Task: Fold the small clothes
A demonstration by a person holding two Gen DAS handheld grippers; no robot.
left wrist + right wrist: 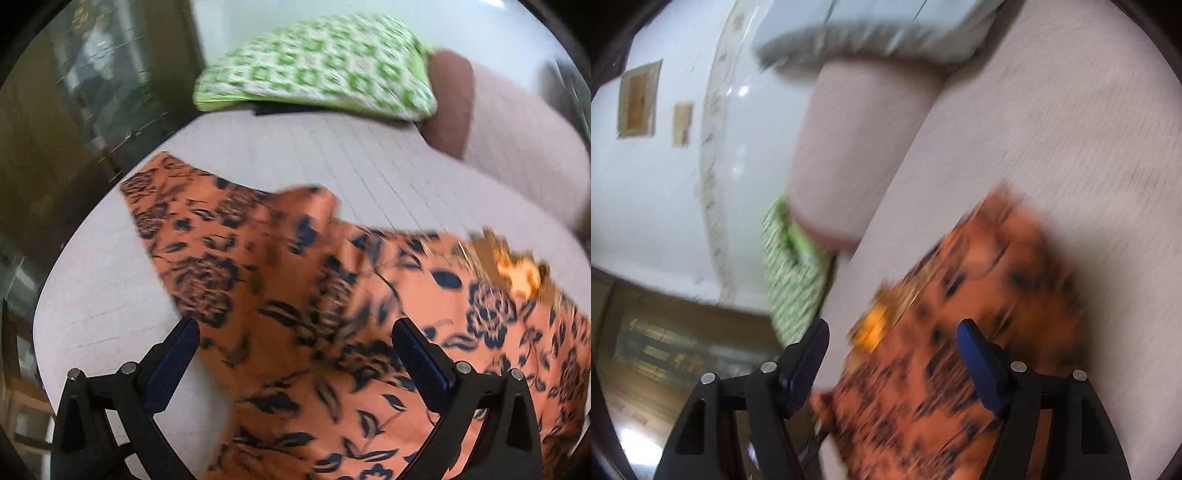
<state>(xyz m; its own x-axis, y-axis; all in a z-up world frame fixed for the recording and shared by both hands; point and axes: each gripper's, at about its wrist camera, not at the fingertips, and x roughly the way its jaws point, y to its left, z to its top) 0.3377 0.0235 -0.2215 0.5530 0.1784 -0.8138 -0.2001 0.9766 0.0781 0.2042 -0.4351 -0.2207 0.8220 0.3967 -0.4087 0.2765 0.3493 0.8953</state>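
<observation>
In the left wrist view, an orange garment (332,314) printed with dark flowers is seen spread over a pale, finely ribbed sofa seat (314,147), with one part raised into a loose ridge near the middle and a gold embroidered patch (517,269) at its right edge. The left gripper (295,343) is held above the cloth with its jaws spread wide; nothing is pinched, and whether the fingers touch the fabric cannot be told. Farther back, a green-and-white patterned pillow (317,66) is propped at the seat's far edge, well apart from the garment, with a brown cushion (448,99) just beside it. In the right wrist view, which is heavily blurred, the same orange garment (960,350) is seen lying on the sofa seat (1052,129), and the right gripper (892,345) is held over its near edge with jaws likewise spread and empty. The gold patch (875,325) lies between the fingers, and the green pillow (794,269) is seen off to the left, with a grey cushion (871,33) at the top. The step in hand is judged to be the positioning for a grasp, with the garment not yet neatly folded. For the next move, an edge or corner would need to be pinched by each gripper, so that the cloth can be lifted and laid over itself evenly.
</observation>
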